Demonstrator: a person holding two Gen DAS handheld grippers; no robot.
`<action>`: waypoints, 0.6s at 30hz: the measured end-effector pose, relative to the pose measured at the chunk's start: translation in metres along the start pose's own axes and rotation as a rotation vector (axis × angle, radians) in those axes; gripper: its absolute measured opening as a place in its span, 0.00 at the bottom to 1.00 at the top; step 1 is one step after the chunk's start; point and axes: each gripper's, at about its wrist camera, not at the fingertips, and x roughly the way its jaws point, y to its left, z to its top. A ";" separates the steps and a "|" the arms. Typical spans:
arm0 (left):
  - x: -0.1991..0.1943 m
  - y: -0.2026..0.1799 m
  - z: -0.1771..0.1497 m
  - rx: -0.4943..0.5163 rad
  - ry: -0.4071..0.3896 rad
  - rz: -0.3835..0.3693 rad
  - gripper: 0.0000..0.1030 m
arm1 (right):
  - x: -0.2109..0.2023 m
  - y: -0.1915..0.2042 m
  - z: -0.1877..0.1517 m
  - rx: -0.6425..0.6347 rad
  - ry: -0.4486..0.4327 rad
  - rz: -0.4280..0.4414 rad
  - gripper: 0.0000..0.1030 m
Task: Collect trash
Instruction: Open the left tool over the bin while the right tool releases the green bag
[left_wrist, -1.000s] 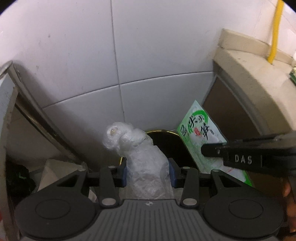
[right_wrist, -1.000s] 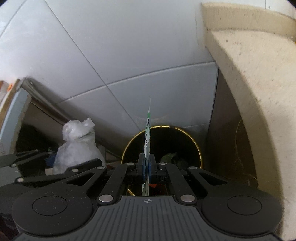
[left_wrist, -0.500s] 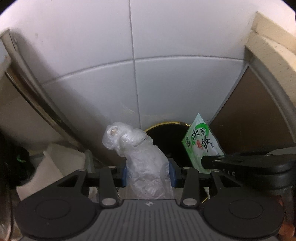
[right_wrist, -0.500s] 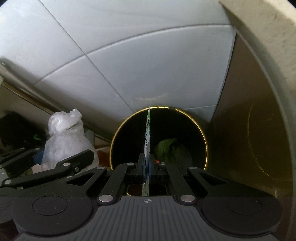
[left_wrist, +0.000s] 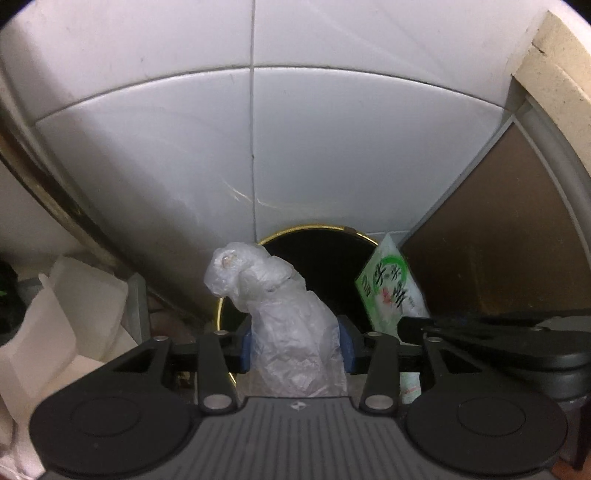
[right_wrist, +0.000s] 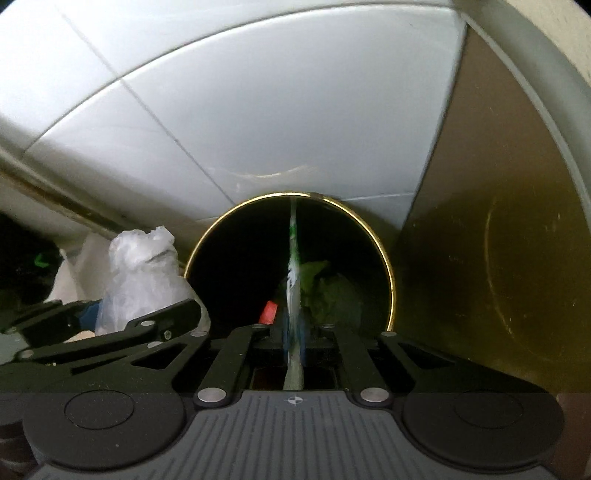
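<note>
Left gripper (left_wrist: 294, 341): both blue pads press the sides of a crumpled clear plastic bag (left_wrist: 280, 310), which stands up between them. The bag's lower end is cut off behind the gripper body.

Right gripper (right_wrist: 293, 334): its jaws have just been opening slightly, with a flat green-and-white snack wrapper (right_wrist: 293, 280) between them. This view shows the wrapper edge-on, as a thin vertical strip. The gap is very narrow and the pads appear to touch the wrapper on both sides; whether they still press it firmly is hard to make out. In the left wrist view the same wrapper (left_wrist: 391, 291) shows its printed face, its lower part hidden behind the right gripper's black linkage.

Both grippers point steeply downward, side by side, the left one just beside the right.

Beyond them stands a dark round bin (right_wrist: 384, 258) with a gold rim. The wrapper hangs over its opening; the bag sits at the bin's left rim. Inside the bin, greenish crumpled material and a small red item (right_wrist: 268, 311) are dimly visible; the rest is too dark to read.

Behind the bin rises a grey tiled wall (left_wrist: 332, 147). A brown panel (right_wrist: 498, 221) stands to the right, and white cardboard (left_wrist: 66, 317) lies at far left, partly cut off.
</note>
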 end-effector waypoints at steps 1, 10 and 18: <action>0.001 0.001 0.001 -0.003 0.000 -0.002 0.38 | 0.000 0.000 0.001 0.001 -0.004 0.000 0.13; 0.000 -0.002 -0.001 0.017 -0.008 -0.017 0.42 | -0.009 -0.001 -0.002 0.019 -0.049 -0.011 0.16; -0.001 -0.002 0.000 0.019 -0.005 -0.016 0.47 | -0.018 -0.005 0.000 0.035 -0.065 -0.009 0.16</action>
